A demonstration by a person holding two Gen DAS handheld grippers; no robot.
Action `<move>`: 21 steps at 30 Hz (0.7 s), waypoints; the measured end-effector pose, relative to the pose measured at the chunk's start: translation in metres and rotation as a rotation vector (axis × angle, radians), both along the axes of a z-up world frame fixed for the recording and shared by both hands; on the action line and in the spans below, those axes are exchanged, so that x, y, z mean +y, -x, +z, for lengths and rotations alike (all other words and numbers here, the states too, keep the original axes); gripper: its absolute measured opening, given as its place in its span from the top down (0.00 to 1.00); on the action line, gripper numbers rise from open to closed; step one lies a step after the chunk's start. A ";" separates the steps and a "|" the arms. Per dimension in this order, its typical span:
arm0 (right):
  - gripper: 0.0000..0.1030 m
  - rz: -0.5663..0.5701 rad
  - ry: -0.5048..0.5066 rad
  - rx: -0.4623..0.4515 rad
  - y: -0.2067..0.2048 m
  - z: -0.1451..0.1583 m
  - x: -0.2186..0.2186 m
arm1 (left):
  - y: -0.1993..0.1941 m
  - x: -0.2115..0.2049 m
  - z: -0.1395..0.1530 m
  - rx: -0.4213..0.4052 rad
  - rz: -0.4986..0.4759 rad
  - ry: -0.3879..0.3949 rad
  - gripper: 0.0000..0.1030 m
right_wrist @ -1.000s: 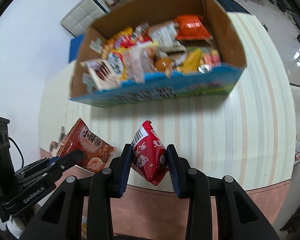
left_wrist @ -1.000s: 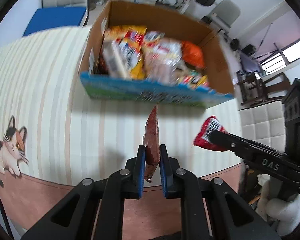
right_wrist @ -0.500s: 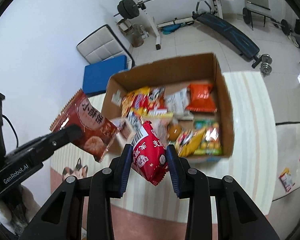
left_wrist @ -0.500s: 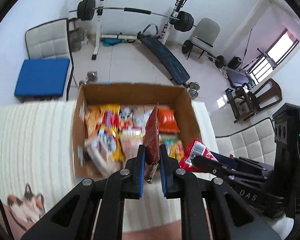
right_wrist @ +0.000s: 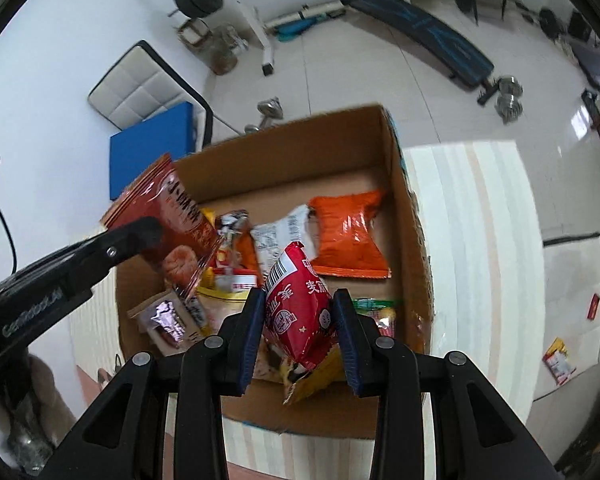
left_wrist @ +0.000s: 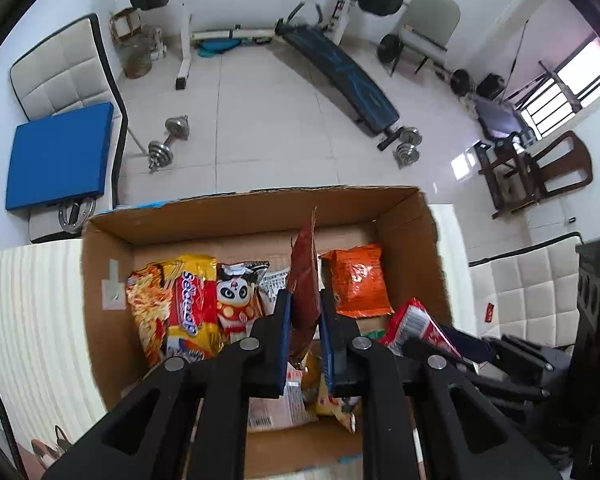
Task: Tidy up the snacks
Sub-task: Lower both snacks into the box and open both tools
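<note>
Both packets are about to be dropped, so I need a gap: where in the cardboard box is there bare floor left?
Bare floor shows only along the far wall of the cardboard box, behind the orange packet and the panda packet. A thin strip runs along the left wall beside the yellow noodle packet. The near half, under both jaws, is piled with packets.

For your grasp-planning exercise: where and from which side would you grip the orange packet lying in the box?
Grip the orange packet by its crimped far end, coming from above: it lies flat on the cardboard box floor, and bare floor beyond that end leaves room for the fingers.
</note>
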State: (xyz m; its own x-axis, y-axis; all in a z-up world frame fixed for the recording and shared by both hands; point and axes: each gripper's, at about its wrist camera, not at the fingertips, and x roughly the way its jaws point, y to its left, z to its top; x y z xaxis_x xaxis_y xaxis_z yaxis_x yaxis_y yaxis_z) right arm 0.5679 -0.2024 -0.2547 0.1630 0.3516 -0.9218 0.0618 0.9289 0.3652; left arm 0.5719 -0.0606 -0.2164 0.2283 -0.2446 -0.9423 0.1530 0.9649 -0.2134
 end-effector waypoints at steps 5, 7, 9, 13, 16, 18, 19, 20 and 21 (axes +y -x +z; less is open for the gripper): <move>0.53 -0.032 -0.003 0.060 -0.006 -0.024 -0.010 | -0.015 -0.012 -0.023 0.059 -0.008 -0.052 0.88; 0.46 -0.034 -0.002 0.066 -0.006 -0.029 -0.012 | -0.019 -0.014 -0.027 0.076 -0.005 -0.069 0.87; 0.31 -0.030 0.020 0.066 -0.006 -0.030 -0.013 | -0.024 -0.013 -0.031 0.086 0.002 -0.074 0.85; 0.19 -0.002 0.051 0.065 -0.003 -0.030 -0.008 | -0.024 -0.010 -0.029 0.069 0.019 -0.083 0.63; 0.12 0.025 0.101 0.059 -0.002 -0.028 -0.003 | -0.019 -0.007 -0.026 0.052 0.018 -0.094 0.36; 0.11 0.032 0.122 0.061 0.001 -0.026 0.000 | -0.015 -0.006 -0.023 0.043 0.017 -0.103 0.18; 0.11 0.034 0.126 0.061 0.004 -0.026 0.001 | -0.012 -0.004 -0.022 0.037 0.021 -0.110 0.16; 0.11 0.035 0.132 0.060 0.006 -0.024 0.002 | -0.009 -0.003 -0.020 0.034 0.022 -0.119 0.14; 0.11 0.036 0.141 0.060 0.007 -0.024 0.002 | -0.007 -0.002 -0.021 0.034 0.023 -0.123 0.14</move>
